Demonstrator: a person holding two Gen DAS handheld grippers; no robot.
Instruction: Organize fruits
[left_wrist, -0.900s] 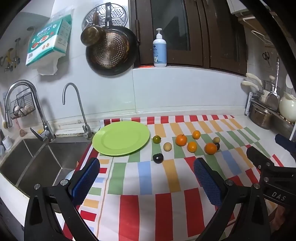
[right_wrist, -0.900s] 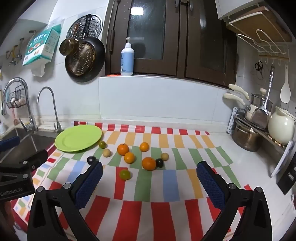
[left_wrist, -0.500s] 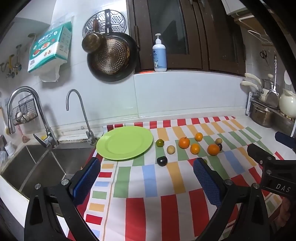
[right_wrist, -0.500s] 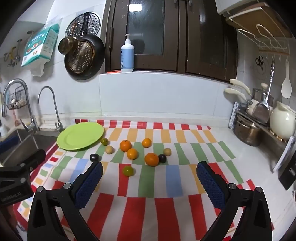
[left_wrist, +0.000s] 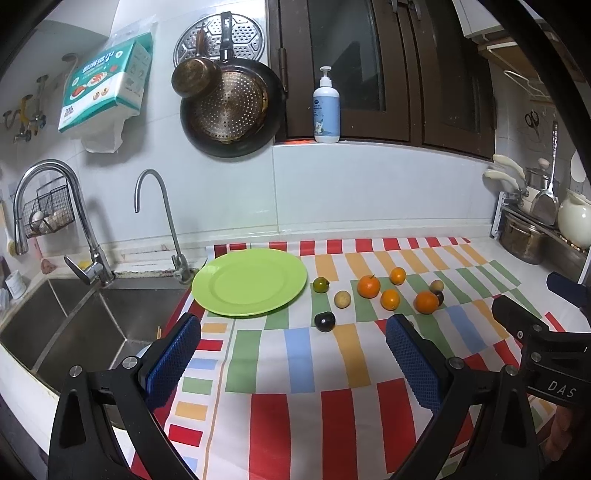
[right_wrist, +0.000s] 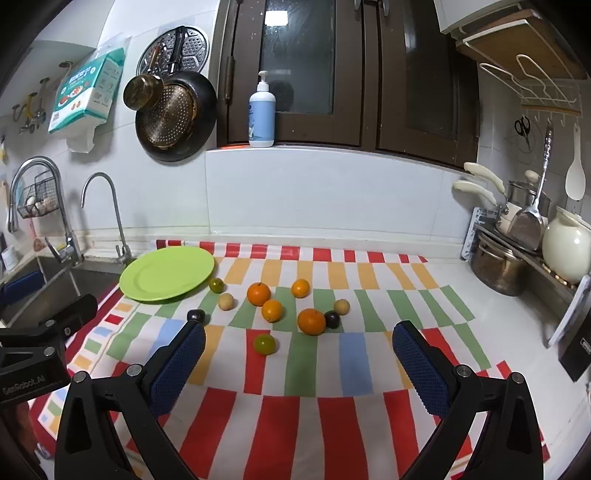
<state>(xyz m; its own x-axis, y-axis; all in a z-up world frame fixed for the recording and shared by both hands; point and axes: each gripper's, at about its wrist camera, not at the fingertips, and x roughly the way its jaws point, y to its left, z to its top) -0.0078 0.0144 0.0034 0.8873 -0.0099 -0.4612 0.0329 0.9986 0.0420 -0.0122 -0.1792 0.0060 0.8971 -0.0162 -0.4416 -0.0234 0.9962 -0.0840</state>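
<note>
The fruits lie loose on the striped cloth (right_wrist: 317, 373), all to the right of the green plate (left_wrist: 249, 282), which holds nothing. In the right wrist view I count 10: 4 oranges, with the largest (right_wrist: 311, 321) at the front of the cluster, 2 pale yellow round fruits, 2 dark plums and 2 greenish ones. One green fruit (right_wrist: 265, 343) sits alone, nearest the camera, and a dark plum (left_wrist: 325, 321) lies just off the plate's near right edge. Every piece is roughly round, so no long axis governs the approach; a grip from any side should do.

The right gripper (right_wrist: 297, 360) hangs above the cloth with its blue pads spread wide and nothing between them. The lone green fruit lies ahead of it and slightly left of its centre line, closer than any other piece. The left gripper (left_wrist: 293, 354) is likewise wide apart and empty, pointed at the gap between plate and fruit, with the dark plum just ahead, a little right of centre.

By my reading, sorting has not begun. The right hand is nearer the main cluster and the lone green fruit; the left is nearer the plate and plum, so each could start on its own side. Round fruit may roll if nudged off centre.
</note>
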